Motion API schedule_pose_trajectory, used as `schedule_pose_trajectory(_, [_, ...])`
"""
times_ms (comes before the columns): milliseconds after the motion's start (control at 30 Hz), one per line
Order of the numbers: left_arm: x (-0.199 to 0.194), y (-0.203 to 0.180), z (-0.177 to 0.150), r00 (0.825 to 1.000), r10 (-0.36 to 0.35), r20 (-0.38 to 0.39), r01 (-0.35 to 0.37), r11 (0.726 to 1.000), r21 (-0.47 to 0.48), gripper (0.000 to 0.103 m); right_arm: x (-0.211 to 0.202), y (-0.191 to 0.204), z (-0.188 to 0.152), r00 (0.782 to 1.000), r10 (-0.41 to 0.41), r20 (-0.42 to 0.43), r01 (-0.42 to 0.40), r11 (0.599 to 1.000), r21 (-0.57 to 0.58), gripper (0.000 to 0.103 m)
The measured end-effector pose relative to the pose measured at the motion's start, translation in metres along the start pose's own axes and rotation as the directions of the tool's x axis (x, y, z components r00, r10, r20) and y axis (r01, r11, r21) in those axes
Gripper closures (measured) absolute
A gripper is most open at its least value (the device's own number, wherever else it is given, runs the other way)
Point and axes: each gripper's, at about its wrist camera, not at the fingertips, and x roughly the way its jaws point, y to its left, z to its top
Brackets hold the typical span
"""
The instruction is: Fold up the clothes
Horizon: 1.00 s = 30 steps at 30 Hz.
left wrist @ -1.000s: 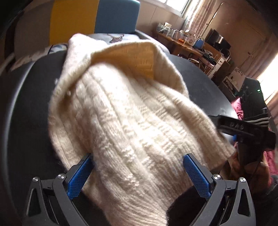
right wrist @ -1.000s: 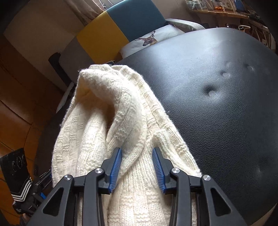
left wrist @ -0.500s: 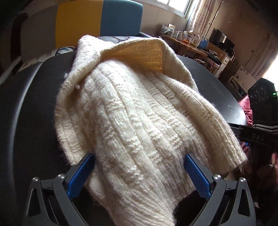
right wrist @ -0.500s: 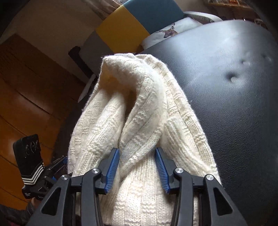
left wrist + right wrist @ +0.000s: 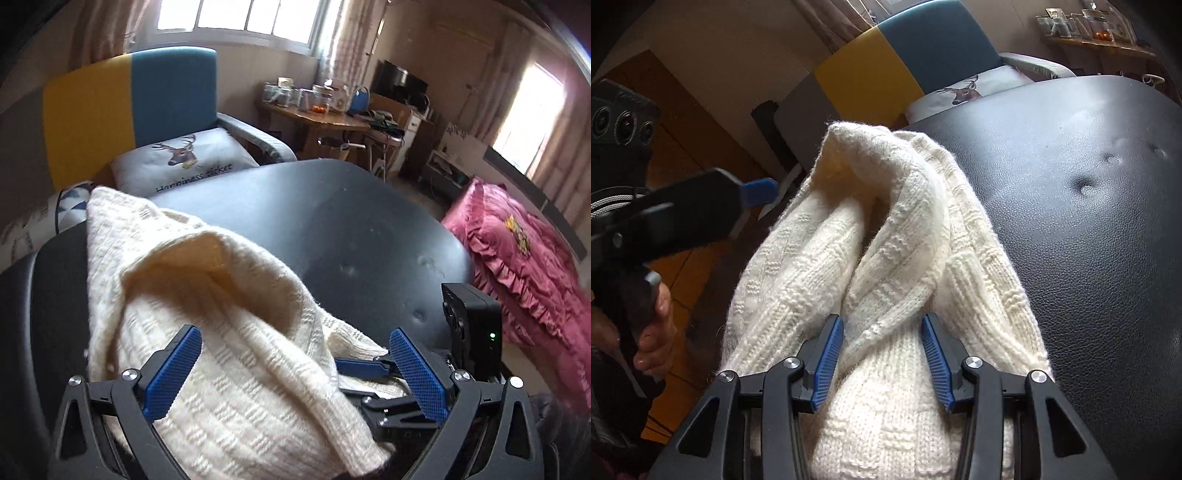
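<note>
The left gripper (image 5: 295,373) was spread wide, clear of the sweater (image 5: 207,317). The right gripper (image 5: 882,362) had just been loosening around a fold; best ease out slowly, leaving it flat.

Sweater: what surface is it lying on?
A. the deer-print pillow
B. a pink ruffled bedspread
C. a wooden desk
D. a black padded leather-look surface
D: the cream sweater lies bunched on the black padded surface, whose dimpled tufts show in both wrist views.
</note>
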Motion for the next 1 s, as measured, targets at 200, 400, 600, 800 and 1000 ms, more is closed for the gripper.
schedule_pose_trajectory(200, [0.061,-0.025,0.007,0.979,-0.068,-0.194,0.087,0.992,0.092,0.022,0.000,0.000,-0.008,0.999,-0.010,0.033,0.011,0.999,-0.044,0.058])
schedule_pose_trajectory(400, [0.095,-0.019,0.004,0.944,-0.060,-0.325,0.087,0.994,0.069,0.062,-0.001,-0.002,-0.010,0.999,-0.004,0.044,0.008,0.997,-0.078,0.058])
schedule_pose_trajectory(600, [0.103,-0.014,-0.004,0.926,0.011,-0.378,0.028,0.995,0.097,0.067,0.000,-0.002,-0.009,0.999,-0.002,0.037,0.005,0.997,-0.082,0.057])
schedule_pose_trajectory(800, [0.087,0.000,-0.002,0.953,-0.063,-0.297,0.070,0.997,0.013,0.091,0.009,0.002,-0.001,0.999,-0.044,-0.030,0.040,0.991,-0.125,0.059])
schedule_pose_trajectory(1000, [0.031,0.050,0.004,0.960,-0.270,-0.079,0.246,0.942,-0.227,0.103,0.017,0.006,0.006,0.993,-0.087,-0.079,0.074,0.986,-0.151,0.059])
